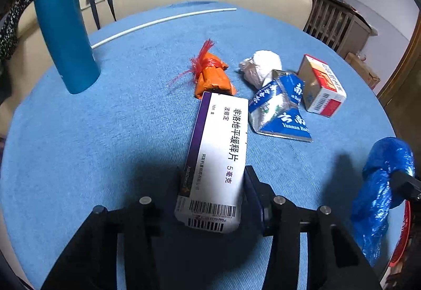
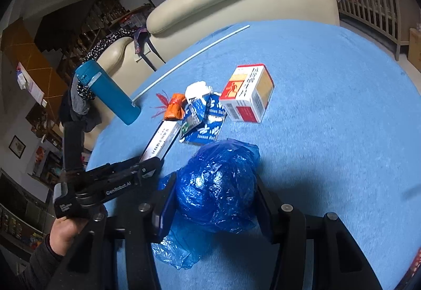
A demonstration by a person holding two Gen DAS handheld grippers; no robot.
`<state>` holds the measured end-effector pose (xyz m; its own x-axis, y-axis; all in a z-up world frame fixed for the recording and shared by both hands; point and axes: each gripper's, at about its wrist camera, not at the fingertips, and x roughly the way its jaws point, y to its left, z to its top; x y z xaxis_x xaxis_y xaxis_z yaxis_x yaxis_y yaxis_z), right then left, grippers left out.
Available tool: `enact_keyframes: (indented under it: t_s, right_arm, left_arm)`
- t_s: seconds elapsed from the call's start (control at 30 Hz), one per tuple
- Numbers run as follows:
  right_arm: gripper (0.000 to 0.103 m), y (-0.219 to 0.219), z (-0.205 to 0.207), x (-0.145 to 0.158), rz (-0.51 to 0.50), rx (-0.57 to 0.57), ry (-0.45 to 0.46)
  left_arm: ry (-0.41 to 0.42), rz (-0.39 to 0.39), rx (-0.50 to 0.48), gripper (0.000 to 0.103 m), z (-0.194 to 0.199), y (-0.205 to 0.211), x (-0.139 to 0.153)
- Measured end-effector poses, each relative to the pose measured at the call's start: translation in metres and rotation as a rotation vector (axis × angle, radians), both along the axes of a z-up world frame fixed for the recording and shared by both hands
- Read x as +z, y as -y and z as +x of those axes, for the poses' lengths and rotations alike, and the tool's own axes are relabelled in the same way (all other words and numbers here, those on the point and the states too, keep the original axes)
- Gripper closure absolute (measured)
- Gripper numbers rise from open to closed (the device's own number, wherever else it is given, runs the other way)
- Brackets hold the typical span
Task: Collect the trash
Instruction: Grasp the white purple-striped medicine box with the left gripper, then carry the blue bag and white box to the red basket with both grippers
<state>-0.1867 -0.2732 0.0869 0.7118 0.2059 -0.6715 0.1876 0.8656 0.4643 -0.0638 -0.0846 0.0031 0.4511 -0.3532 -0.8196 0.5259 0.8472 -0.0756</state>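
I have my left gripper (image 1: 213,184) jaws clamped on the long white-and-purple medicine box (image 1: 218,148) and my right gripper (image 2: 213,200) jaws gripping the crumpled blue plastic bag (image 2: 218,184), while the orange wrapped bundle (image 1: 213,77), crushed blue-and-white carton (image 1: 279,111), white tissue wad (image 1: 260,66) and red-and-white small box (image 1: 321,87) are left on the blue-clothed desk (image 1: 105,132).

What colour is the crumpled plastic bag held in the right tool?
Blue, glossy and translucent: the plastic bag shows best in the right wrist view.

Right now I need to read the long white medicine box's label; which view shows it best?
The left wrist view: the white medicine box faces up, print legible. The right wrist view shows it edge-on, small, partly behind the left gripper.
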Motion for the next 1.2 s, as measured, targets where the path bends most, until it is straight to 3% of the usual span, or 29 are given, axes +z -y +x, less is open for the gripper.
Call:
enact_keyframes:
  t_s: [0.3,0.7,1.2]
  right_arm:
    - [0.047,-0.006,-0.024,-0.001,0.001,-0.024,0.012]
    - [0.047,0.030,-0.083,0.016,-0.009,-0.163,0.052]
    - [0.047,0.065,-0.147,0.034,-0.043,-0.298,0.088]
  left_arm:
    - [0.043,-0.043,-0.015,0.053,-0.040,-0.006,0.021]
    - [0.078,-0.105,-0.131,0.053,-0.095,0.036,0.057]
    - [0.103,-0.129,-0.217,0.053,-0.135,0.076,0.077]
